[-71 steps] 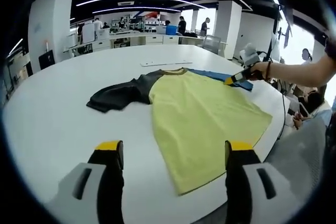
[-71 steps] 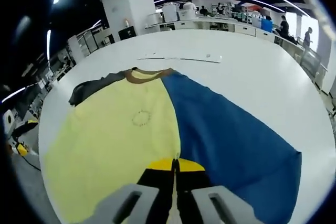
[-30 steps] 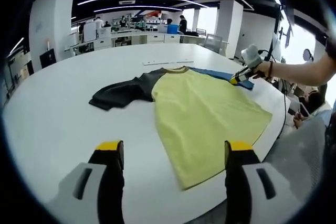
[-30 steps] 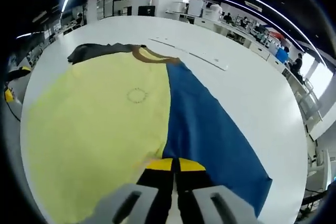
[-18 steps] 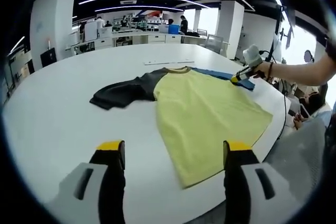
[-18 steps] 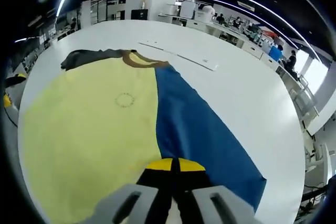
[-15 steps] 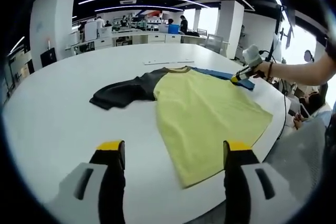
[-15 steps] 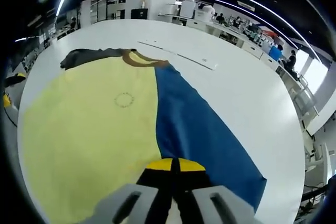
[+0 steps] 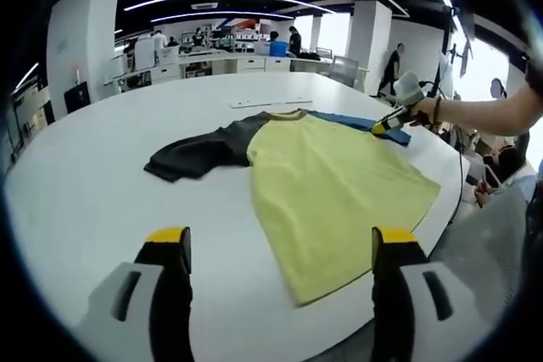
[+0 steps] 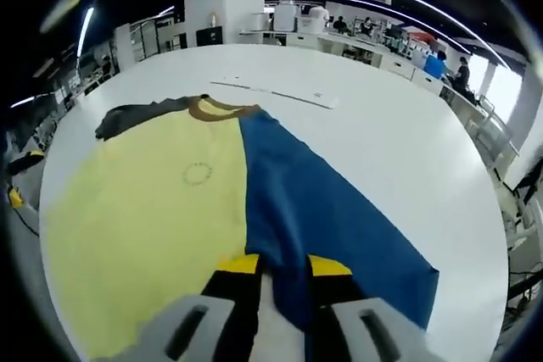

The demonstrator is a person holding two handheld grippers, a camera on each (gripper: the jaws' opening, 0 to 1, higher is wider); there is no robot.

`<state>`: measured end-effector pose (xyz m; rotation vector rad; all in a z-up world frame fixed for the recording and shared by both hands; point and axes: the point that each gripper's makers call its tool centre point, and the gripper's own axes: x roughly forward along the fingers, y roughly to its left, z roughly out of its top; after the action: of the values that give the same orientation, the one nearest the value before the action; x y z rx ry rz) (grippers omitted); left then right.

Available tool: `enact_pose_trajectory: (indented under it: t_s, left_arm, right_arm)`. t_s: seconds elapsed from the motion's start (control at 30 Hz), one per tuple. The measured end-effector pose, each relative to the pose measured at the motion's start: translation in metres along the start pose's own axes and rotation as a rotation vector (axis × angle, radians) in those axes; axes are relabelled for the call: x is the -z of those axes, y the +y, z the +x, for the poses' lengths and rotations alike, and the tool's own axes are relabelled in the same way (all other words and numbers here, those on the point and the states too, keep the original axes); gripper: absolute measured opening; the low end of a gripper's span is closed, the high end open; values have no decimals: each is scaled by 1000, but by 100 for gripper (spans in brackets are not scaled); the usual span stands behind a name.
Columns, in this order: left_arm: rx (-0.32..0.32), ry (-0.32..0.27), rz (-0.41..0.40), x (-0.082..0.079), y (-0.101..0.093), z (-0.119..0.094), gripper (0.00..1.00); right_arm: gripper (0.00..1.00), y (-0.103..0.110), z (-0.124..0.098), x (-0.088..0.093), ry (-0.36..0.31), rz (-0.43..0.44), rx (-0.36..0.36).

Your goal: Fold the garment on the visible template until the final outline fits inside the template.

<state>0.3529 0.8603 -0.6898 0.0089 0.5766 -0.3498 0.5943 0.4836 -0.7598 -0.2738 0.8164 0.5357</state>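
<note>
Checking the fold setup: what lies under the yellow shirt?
A blue sheet shows from under the yellow shirt along one side, on the white table. How far it runs beneath is covered.

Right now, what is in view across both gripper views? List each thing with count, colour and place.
Garment: one, yellow body, brown collar, spread flat on the table.
Dark sleeve: one, charcoal, lying out to the side of the yellow body.
Blue sleeve: one, blue, lying flat beside the yellow body.
Table: one, white, round-edged, under the garment.
White strips: a thin white line of them on the table beyond the collar.
Background: white pillars, desks, people standing far off.
Person's arm: one, reaching in over the table edge.
Left gripper: yellow-tipped, open, above the table.
Right gripper: yellow-tipped, slightly open around the blue sleeve's edge.
</note>
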Motion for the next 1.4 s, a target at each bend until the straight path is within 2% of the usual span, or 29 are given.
enact_pose_trajectory:
  t_s: [0.13,0.4,0.6,0.93,1.4]
  left_arm:
    - [6,3,7,0,-2,1,91]
    - [17,-2,16,-2,-6,2,94]
    - [35,-6,17,-2,-12,0,96]
    - [41,15,30,2,-13,-4,97]
    - [48,20,29,2,-16,-6,96]
  right_arm:
    - [40,-3,-12,2,-15,28,-20]
    - [41,-6,-41,23,16,36,-14]
    - [41,-2,-53,40,49,21,-7]
    - [37,-1,-57,62,101,25,-6]
    - [19,-9,-53,73,138,1,23]
